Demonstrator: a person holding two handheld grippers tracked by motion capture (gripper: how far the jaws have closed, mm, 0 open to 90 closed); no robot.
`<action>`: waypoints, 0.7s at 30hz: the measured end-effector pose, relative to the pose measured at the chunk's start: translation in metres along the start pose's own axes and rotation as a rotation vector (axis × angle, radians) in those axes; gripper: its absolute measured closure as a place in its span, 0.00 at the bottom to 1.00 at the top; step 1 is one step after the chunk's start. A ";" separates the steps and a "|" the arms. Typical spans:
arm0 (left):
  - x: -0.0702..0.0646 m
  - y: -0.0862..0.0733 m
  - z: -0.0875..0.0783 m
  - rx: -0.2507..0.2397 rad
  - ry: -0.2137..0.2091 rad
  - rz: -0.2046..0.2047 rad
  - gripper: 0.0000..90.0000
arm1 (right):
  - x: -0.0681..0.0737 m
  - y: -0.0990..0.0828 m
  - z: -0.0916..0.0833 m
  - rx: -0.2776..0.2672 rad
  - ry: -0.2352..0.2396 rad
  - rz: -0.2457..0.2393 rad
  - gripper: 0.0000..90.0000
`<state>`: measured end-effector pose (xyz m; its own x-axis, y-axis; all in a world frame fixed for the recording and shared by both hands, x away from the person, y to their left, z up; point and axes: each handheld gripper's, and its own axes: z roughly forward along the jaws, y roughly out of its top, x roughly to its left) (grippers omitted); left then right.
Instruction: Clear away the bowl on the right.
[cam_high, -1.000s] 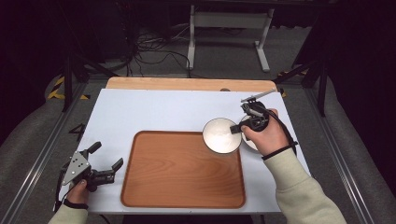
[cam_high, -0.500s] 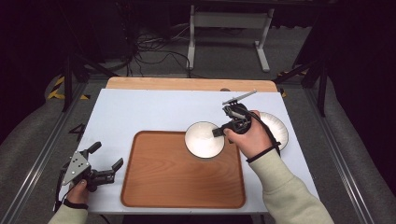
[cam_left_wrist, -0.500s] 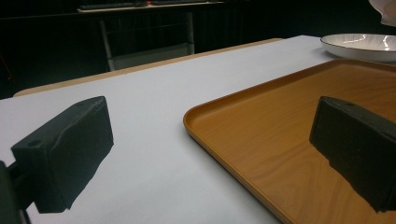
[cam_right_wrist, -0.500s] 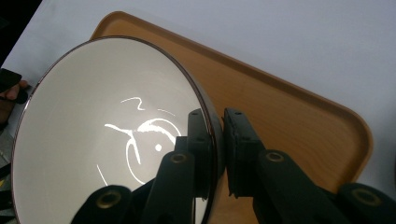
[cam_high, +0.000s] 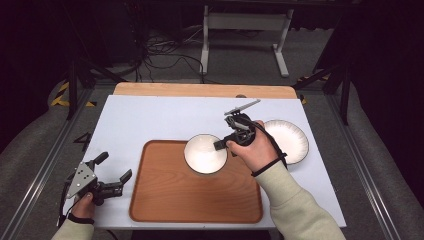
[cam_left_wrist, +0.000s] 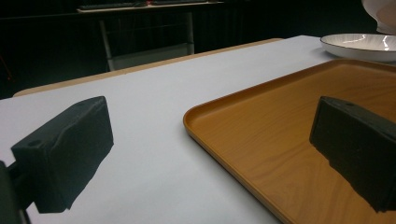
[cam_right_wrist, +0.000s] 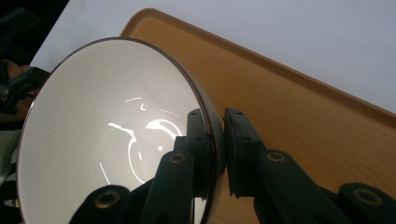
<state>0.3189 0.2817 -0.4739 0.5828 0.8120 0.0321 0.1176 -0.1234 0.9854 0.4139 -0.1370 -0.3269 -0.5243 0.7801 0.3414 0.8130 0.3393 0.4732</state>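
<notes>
Your left gripper sits at 7 o'clock, jaws wide apart, holding nothing. The smooth wooden tray has rounded corners. Your right gripper pinches the glossy white bowl by its rim over the tray's 1 o'clock corner. A ribbed plate rests on the matte white table at 3 o'clock.

Light falls from overhead onto the table, so its pale top reads bright and even while the floor and room beyond sink almost to black. Shadows under the hands are soft and short. The white bowl carries curling streaks of glare on its glossy inside, and the plate shows small bright glints along its rim. In the left gripper view the near black tongs loom soft and slightly blurred; the wooden tray stays sharp, with a mild sheen.
</notes>
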 end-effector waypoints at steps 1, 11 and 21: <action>0.000 0.000 0.000 0.000 0.000 -0.001 0.00 | 0.000 0.000 0.002 0.001 0.006 -0.001 0.91; 0.000 0.000 0.000 -0.001 -0.001 -0.004 0.00 | -0.001 -0.004 0.024 0.007 0.023 0.018 0.90; 0.000 0.000 0.000 -0.002 -0.001 -0.003 0.00 | -0.003 -0.011 0.044 0.030 0.030 0.028 0.89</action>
<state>0.3188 0.2815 -0.4740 0.5829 0.8120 0.0291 0.1177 -0.1198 0.9858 0.4177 -0.1202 -0.3685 -0.5085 0.7735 0.3783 0.8343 0.3341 0.4385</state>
